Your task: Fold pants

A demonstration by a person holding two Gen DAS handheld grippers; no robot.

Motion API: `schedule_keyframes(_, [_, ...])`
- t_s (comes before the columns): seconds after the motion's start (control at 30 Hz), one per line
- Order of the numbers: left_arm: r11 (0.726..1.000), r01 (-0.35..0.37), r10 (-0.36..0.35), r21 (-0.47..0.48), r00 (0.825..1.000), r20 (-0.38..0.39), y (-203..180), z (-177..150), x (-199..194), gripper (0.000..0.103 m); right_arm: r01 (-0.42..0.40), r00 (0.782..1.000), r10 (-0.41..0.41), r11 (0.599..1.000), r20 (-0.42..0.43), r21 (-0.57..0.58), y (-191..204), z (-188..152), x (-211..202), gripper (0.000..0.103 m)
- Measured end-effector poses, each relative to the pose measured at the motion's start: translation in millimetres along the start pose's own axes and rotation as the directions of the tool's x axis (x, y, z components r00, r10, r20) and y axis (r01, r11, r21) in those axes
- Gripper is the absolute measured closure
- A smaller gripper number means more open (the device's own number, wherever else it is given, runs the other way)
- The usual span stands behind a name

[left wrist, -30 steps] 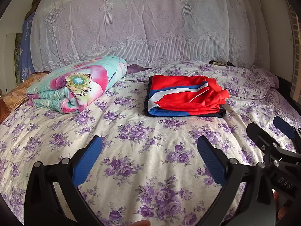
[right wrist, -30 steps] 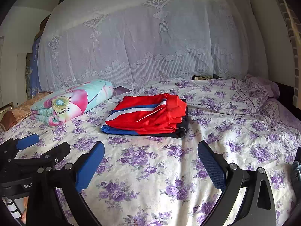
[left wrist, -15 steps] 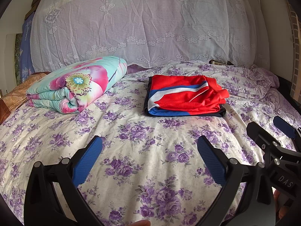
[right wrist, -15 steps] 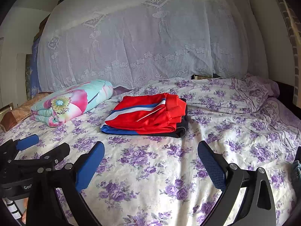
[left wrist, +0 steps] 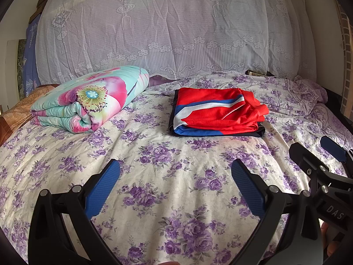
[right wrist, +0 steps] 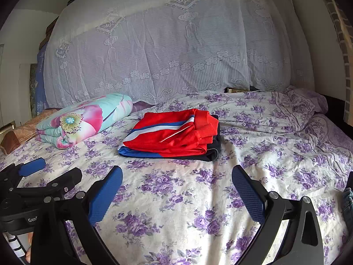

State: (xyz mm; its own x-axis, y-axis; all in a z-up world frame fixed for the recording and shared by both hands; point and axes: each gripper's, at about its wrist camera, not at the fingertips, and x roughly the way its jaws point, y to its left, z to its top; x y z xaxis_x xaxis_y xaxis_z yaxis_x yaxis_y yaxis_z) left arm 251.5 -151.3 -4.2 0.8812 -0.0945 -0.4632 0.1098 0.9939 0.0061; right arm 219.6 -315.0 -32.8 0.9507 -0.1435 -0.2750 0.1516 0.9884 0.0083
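My finger pads point(left wrist: 103, 190) are blue on black frames. Folded pants point(left wrist: 215, 114) red with a blue-and-white stripe, over a dark navy layer. Bedsheet point(left wrist: 165, 198) cream with purple floral print. Folded quilt point(left wrist: 88, 99) teal and pink, one big flower with a yellow-blue centre. Lace net curtain point(left wrist: 176, 33) white, lantern and flower motifs.

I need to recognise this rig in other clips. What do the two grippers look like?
Both the left gripper and right gripper have black angular frames with silver bolts and two ribbed blue finger pads. White lettering marks each body: "DAS" on the right one, "Gen" on the left.
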Motion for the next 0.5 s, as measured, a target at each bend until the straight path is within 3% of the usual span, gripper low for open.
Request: schedule_keyframes(0.5, [1.000,0.001,-0.001,0.000,1.000,0.002,0.4,0.5,0.1,0.005,0.000,1.000,0.000,1.000,-0.001,0.004,-0.5,0.1,0.3,0.003])
